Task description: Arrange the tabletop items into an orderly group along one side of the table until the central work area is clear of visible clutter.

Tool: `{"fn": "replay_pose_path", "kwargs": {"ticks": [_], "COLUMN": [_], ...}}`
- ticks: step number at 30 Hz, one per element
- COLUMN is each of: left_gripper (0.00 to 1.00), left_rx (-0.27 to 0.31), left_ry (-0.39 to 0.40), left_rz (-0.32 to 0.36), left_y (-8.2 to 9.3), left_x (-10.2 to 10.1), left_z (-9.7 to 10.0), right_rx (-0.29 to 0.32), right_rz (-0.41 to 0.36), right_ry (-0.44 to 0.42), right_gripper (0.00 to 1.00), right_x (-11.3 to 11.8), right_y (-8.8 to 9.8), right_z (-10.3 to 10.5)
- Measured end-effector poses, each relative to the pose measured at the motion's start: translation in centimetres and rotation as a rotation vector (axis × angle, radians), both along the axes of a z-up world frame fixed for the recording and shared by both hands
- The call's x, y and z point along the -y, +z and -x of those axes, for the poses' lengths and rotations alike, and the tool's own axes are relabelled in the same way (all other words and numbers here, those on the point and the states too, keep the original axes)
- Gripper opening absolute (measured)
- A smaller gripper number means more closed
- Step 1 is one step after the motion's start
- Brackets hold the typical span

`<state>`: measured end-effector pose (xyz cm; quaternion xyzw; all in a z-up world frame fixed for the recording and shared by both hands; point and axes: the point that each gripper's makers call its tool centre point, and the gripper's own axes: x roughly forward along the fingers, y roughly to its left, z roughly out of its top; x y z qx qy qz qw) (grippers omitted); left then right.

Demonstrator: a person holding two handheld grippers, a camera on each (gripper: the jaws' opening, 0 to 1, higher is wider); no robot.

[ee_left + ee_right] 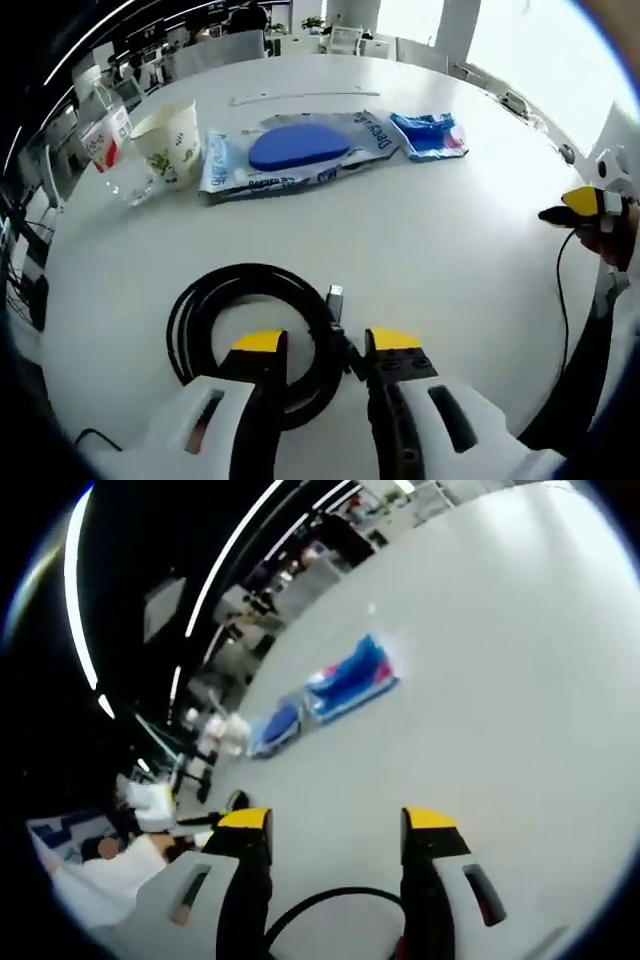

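A coiled black cable (250,330) lies on the white table (450,270), its plug (335,295) pointing away. My left gripper (327,345) stands open over the coil's right side, with strands of the coil between its jaws. Along the far side sit a clear bottle (105,130), a printed paper cup (168,140), a blue item in a clear bag (300,150) and a small blue packet (430,135). My right gripper (335,825) is open above bare table; a thin black cable (330,905) arcs low between its jaws. The blue bags (352,678) lie far ahead of it.
The right gripper (590,205) comes in at the right edge of the left gripper view, a thin black wire (562,290) hanging below it. A pale strip (300,97) lies beyond the bags. Chairs (220,50) stand past the far edge.
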<state>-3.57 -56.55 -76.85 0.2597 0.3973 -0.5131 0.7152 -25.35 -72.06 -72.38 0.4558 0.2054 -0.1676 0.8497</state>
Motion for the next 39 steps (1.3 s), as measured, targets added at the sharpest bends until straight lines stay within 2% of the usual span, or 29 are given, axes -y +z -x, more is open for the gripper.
{"fn": "replay_pose_path", "kwargs": {"ticks": [2,4,8,10,11,14,17,18,19,20,21,23,25,28,30,31,33,34,35,36,37,38,39], "left_gripper": [0.14,0.13,0.11,0.1,0.09,0.09,0.07,0.0,0.0,0.0,0.0,0.0,0.0,0.0,0.0,0.0,0.0,0.04,0.14,0.3,0.4,0.48,0.51], "left_rx": [-0.018,-0.004,0.015,0.028,0.029,0.011,0.014,0.008,-0.02,-0.061,-0.108,-0.089,-0.124,-0.084,-0.099,-0.097,-0.043,-0.017,-0.002,0.017,0.015,-0.005,-0.005], "left_ry": [-0.008,0.013,0.0,0.003,0.013,0.044,0.007,-0.009,-0.039,0.0,-0.055,-0.066,-0.072,-0.091,-0.134,-0.192,-0.256,-0.295,-0.323,-0.354,-0.365,-0.366,-0.368], "left_rz": [0.023,0.018,0.042,0.076,0.13,0.237,0.311,0.373,0.453,0.475,0.53,0.567,0.586,0.522,0.463,0.416,0.296,0.218,0.162,0.085,0.049,0.004,-0.017], "left_y": [0.1,0.3,1.3,2.4,3.4,5.9,8.1,9.5,10.9,11.8,13.5,15.1,16.0,14.6,13.1,11.8,9.4,7.5,5.9,4.3,3.4,2.5,2.1], "left_x": [0.2,-0.2,-0.4,-0.2,0.4,1.5,2.7,3.4,4.6,4.9,5.8,6.7,7.6,7.7,7.1,6.5,5.2,4.4,3.8,3.1,2.7,2.6,2.6], "left_z": [0.3,0.0,0.1,-0.1,-0.1,0.2,0.7,1.0,1.6,1.7,2.9,3.1,3.6,3.3,3.9,4.5,5.2,5.7,6.0,6.2,6.5,6.8,6.8], "right_rx": [0.01,0.018,0.024,0.036,0.048,0.07,0.077,0.081,0.082,0.084,0.084,0.084,0.084,0.078,0.086,0.092,0.094,0.09,0.086,0.079,0.076,0.074,0.074], "right_rz": [-0.022,-0.036,-0.036,-0.044,-0.053,-0.074,-0.075,-0.073,-0.073,-0.072,-0.069,-0.068,-0.069,-0.065,-0.059,-0.059,-0.064,-0.073,-0.079,-0.085,-0.088,-0.091,-0.091], "right_ry": [-0.024,-0.042,-0.05,-0.054,-0.055,-0.05,-0.025,-0.01,-0.001,0.008,0.016,0.031,0.045,0.063,0.069,0.069,0.061,0.049,0.043,0.036,0.031,0.023,0.021], "right_gripper": [0.5,0.5,0.5,0.5,0.5,0.51,0.51,0.51,0.51,0.51,0.51,0.51,0.52,0.52,0.52,0.52,0.52,0.52,0.52,0.52,0.52,0.52,0.52], "right_x": [0.0,0.0,0.1,0.1,0.1,-0.1,-0.7,-1.0,-1.2,-1.3,-1.5,-1.7,-2.0,-2.3,-2.6,-2.7,-2.6,-2.5,-2.4,-2.3,-2.3,-2.2,-2.1], "right_y": [-0.2,-0.2,0.1,0.4,0.6,1.0,1.4,1.6,1.7,1.8,1.8,1.7,1.6,1.4,1.8,1.9,1.7,1.3,1.1,0.9,0.8,0.7,0.8], "right_z": [0.3,0.5,0.5,0.2,-0.1,-0.9,-1.6,-1.9,-2.1,-2.2,-2.3,-2.5,-2.7,-2.8,-2.7,-2.5,-2.2,-1.9,-1.7,-1.4,-1.3,-1.1,-1.0]}}
